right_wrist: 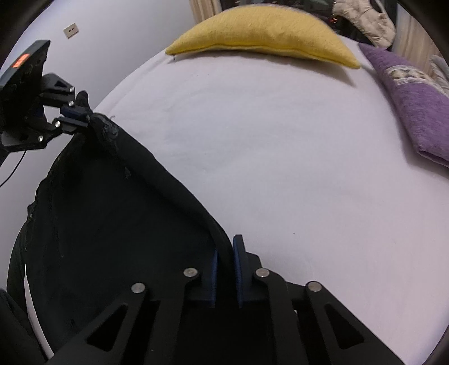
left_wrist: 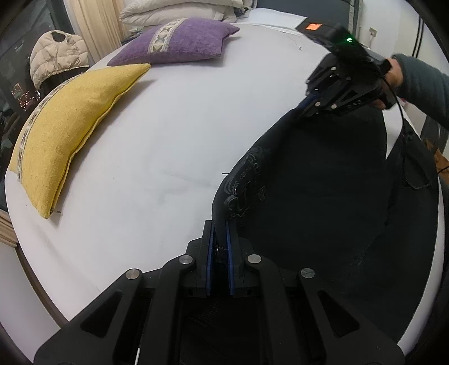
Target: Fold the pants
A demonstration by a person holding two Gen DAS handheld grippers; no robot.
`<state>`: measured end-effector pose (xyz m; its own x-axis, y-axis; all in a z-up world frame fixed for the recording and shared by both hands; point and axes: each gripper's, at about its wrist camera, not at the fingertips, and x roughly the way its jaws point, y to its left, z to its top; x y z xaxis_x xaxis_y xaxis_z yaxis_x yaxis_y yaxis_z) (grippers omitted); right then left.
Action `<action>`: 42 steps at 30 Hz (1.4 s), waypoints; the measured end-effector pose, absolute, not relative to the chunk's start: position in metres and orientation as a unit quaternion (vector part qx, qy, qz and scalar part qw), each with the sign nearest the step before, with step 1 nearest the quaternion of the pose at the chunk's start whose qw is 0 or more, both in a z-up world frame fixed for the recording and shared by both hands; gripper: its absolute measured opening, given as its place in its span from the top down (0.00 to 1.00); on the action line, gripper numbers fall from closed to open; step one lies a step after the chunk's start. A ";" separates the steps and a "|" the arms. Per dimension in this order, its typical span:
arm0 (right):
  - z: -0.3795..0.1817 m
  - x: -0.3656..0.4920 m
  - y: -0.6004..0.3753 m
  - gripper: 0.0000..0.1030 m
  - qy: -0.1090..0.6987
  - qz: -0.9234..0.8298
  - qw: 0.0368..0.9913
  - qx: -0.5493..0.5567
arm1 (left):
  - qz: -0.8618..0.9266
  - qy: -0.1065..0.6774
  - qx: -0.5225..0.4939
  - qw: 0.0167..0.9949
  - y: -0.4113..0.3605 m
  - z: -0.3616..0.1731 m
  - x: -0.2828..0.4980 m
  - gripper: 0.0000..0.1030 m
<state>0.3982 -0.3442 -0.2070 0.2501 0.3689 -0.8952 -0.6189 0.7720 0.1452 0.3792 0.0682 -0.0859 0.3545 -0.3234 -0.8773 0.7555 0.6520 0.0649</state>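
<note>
A wide bed with a smooth white sheet (left_wrist: 174,134) fills most of both views. No box, basket or other container shows in either view; the bed alone carries everything.

A pair of black fabric pants (left_wrist: 322,196) covers the lower right of the left wrist view and the lower left of the right wrist view (right_wrist: 112,224). Much of the cloth lies on the sheet, while one edge is raised and stretched between the two grippers. A patch of pale embroidered pattern shows on that edge near the left gripper.

A long yellow woven cushion (left_wrist: 67,134) lies at the left of the left wrist view, and at the top centre of the right wrist view (right_wrist: 263,31). Just beyond it a purple cushion with a pale patterned band (left_wrist: 179,42) rests at the top of the left wrist view and at the right edge of the other (right_wrist: 415,104). Folded pale bedding (left_wrist: 179,11) is stacked behind the purple cushion, and a quilted beige jacket (left_wrist: 56,56) sits at the upper left.

The left gripper (left_wrist: 219,244) has its blue-padded fingers pinching the pants edge at bottom centre. The right gripper (right_wrist: 226,258) likewise has its fingers clamped on the rolled edge; in the left wrist view it sits upper right (left_wrist: 304,105), held by a hand in a dark grey sleeve (left_wrist: 393,75).
</note>
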 end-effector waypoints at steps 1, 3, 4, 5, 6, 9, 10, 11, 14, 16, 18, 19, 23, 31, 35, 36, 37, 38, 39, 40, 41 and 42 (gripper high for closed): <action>-0.202 0.393 -0.346 0.92 0.522 0.309 0.788 -0.108 | -0.341 0.451 0.236 0.791 0.068 -0.083 0.376 0.94; -0.193 0.380 -0.348 0.92 0.516 0.295 0.798 -0.096 | -0.338 0.447 0.230 0.795 0.070 -0.080 0.371 0.94; -0.190 0.374 -0.348 0.92 0.515 0.287 0.802 -0.092 | -0.338 0.445 0.228 0.797 0.070 -0.077 0.368 0.94; -0.185 0.366 -0.348 0.92 0.515 0.277 0.807 -0.082 | -0.339 0.443 0.226 0.799 0.070 -0.075 0.363 0.94; -0.183 0.361 -0.346 0.93 0.515 0.268 0.811 -0.072 | -0.339 0.441 0.223 0.801 0.071 -0.072 0.358 0.94; -0.178 0.348 -0.346 0.93 0.515 0.242 0.822 -0.027 | -0.338 0.436 0.211 0.807 0.072 -0.067 0.341 0.94; -0.179 0.342 -0.349 0.93 0.514 0.228 0.827 0.005 | -0.337 0.435 0.208 0.808 0.071 -0.067 0.335 0.94; -0.180 0.337 -0.352 0.93 0.512 0.215 0.831 0.042 | -0.337 0.435 0.206 0.809 0.070 -0.067 0.328 0.94; -0.182 0.321 -0.360 0.93 0.501 0.190 0.836 0.115 | -0.338 0.433 0.199 0.812 0.070 -0.067 0.306 0.94; -0.185 0.304 -0.356 0.93 0.493 0.186 0.837 0.147 | -0.341 0.431 0.189 0.814 0.072 -0.065 0.291 0.94; -0.183 0.286 -0.346 0.93 0.487 0.188 0.839 0.155 | -0.344 0.429 0.183 0.815 0.075 -0.062 0.274 0.94; -0.181 0.278 -0.341 0.93 0.483 0.190 0.840 0.156 | -0.345 0.428 0.180 0.815 0.078 -0.061 0.266 0.94; -0.172 0.253 -0.317 0.93 0.466 0.191 0.851 0.146 | -0.350 0.428 0.179 0.814 0.084 -0.064 0.233 0.94; -0.191 0.200 -0.268 0.93 0.491 0.224 0.838 0.075 | -0.373 0.420 0.223 0.796 0.099 -0.071 0.149 0.94; -0.193 0.177 -0.269 0.93 0.485 0.223 0.844 0.058 | -0.371 0.425 0.246 0.788 0.111 -0.083 0.118 0.94; -0.194 0.173 -0.270 0.93 0.484 0.221 0.845 0.055 | -0.374 0.428 0.248 0.785 0.114 -0.087 0.110 0.94; -0.194 0.169 -0.268 0.93 0.482 0.219 0.847 0.046 | -0.378 0.433 0.246 0.781 0.116 -0.091 0.103 0.94; -0.194 0.163 -0.263 0.93 0.478 0.217 0.851 0.026 | -0.381 0.435 0.246 0.778 0.118 -0.094 0.096 0.94; -0.195 0.146 -0.259 0.93 0.475 0.217 0.853 0.011 | -0.384 0.436 0.251 0.774 0.119 -0.098 0.086 0.94; -0.198 0.137 -0.253 0.93 0.473 0.217 0.854 -0.018 | -0.385 0.437 0.261 0.770 0.118 -0.102 0.078 0.94; -0.201 0.132 -0.249 0.93 0.474 0.217 0.853 -0.035 | -0.385 0.439 0.269 0.766 0.117 -0.106 0.072 0.94; -0.203 0.128 -0.247 0.93 0.476 0.216 0.852 -0.043 | -0.386 0.441 0.279 0.761 0.116 -0.113 0.062 0.94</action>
